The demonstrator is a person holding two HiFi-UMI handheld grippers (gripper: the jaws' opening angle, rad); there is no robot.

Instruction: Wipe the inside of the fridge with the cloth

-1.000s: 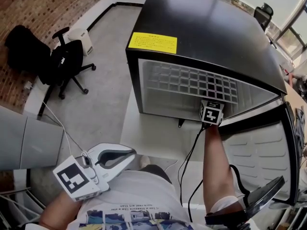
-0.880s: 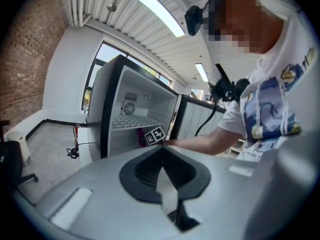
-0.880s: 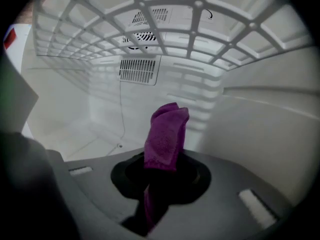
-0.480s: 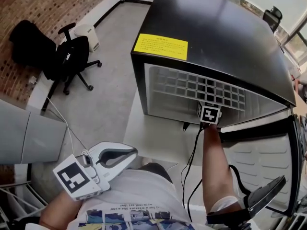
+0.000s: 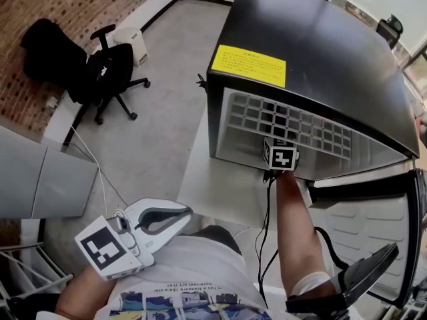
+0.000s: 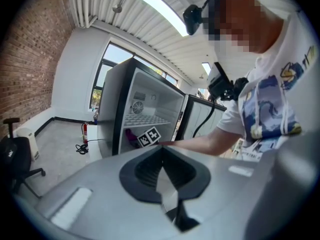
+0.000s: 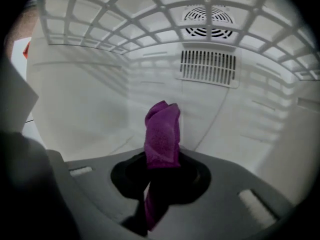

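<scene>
My right tongs (image 7: 161,159), pinching the cloth (image 7: 162,129), have slid left inside the fridge (image 5: 320,52); wiping proceeds. My left tongs (image 6: 161,154) are pressed together, empty.

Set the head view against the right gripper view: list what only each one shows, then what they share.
Only the head view: the outside of the fridge, black on top with a yellow label, the office chair on the floor, and the left gripper held low by the person's waist.

Only the right gripper view: the purple cloth clamped in the right gripper, plus the round fan grille and slotted vent on the rear wall.

Both: the white wire shelf and the fridge's pale interior.
</scene>
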